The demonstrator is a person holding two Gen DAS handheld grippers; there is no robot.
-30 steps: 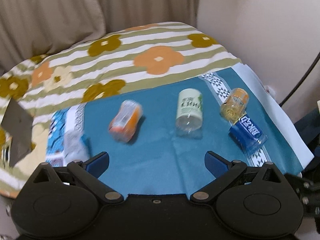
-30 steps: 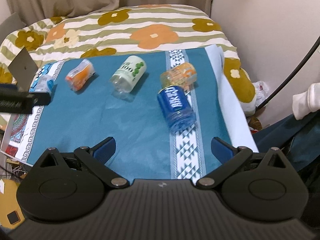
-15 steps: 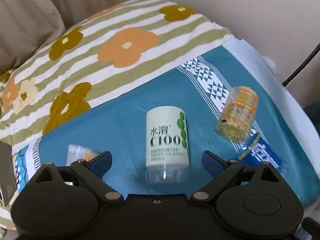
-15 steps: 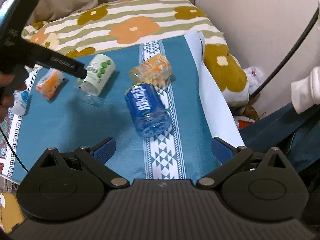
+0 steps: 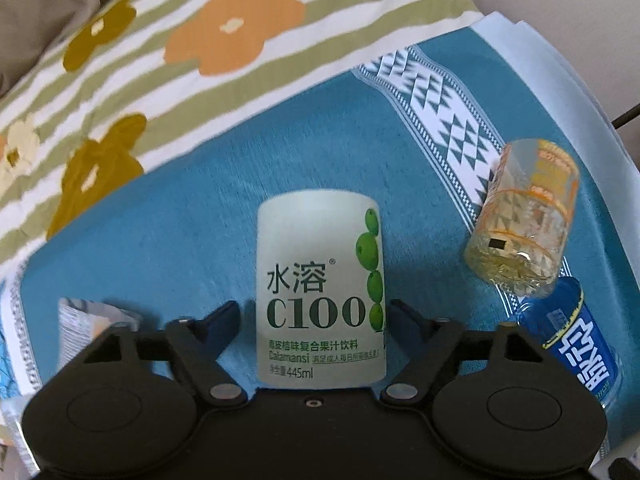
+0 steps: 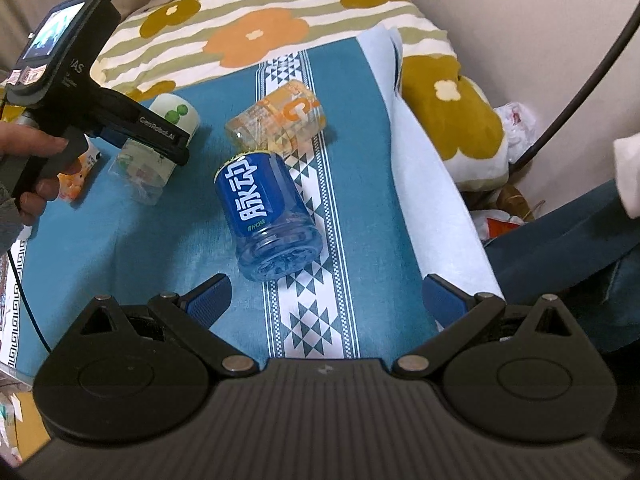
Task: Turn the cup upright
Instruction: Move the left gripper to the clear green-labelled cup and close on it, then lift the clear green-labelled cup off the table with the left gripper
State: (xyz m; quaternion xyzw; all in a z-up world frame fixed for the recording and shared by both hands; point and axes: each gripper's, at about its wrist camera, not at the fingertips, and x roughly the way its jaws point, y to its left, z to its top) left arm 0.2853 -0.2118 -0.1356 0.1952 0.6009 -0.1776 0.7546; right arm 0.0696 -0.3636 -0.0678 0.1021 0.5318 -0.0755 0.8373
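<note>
A white-green C100 cup point(image 5: 320, 300) lies on its side on the blue cloth point(image 5: 208, 200). My left gripper point(image 5: 314, 316) is open with a finger on each side of the cup, close to its label. The cup also shows in the right wrist view point(image 6: 160, 148), partly hidden by the left gripper point(image 6: 176, 148). A blue cup point(image 6: 266, 216) lies on its side in front of my right gripper point(image 6: 326, 296), which is open and empty. An orange-yellow clear cup point(image 6: 278, 120) lies on its side behind it.
An orange-labelled cup point(image 6: 76, 176) lies at the left, partly hidden by the hand. The cloth lies on a flowered striped bedspread point(image 5: 200, 48). A wall is at the right, with a black cable point(image 6: 580, 80) and clutter point(image 6: 516, 128) below the bed's edge.
My left gripper moved forward and right until its fingers straddle the C100 cup, and its jaws narrowed. My right gripper moved closer to the blue cup.
</note>
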